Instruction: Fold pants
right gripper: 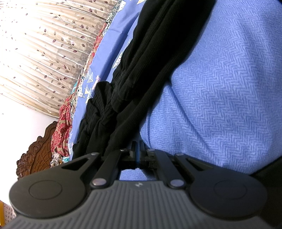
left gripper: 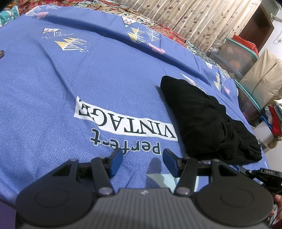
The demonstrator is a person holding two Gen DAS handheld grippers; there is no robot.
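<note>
The black pants (left gripper: 208,119) lie folded in a thick bundle on the blue bedsheet (left gripper: 70,91), to the right of the "VINTAGE" print. My left gripper (left gripper: 142,160) is open and empty, just above the sheet to the left of the bundle's near end. In the right wrist view the pants (right gripper: 141,74) run up the middle as stacked ribbed layers. My right gripper (right gripper: 138,149) has its fingers pressed together at the bundle's near edge; whether any cloth is pinched between them is not visible. Part of the right gripper shows in the left wrist view (left gripper: 267,174).
Floral curtains (left gripper: 190,15) hang behind the bed. Storage bins (left gripper: 238,56) and a pile of clothes (left gripper: 271,119) stand off the bed's right side. A carved wooden headboard (right gripper: 37,155) and a patterned red cover (right gripper: 63,121) border the sheet.
</note>
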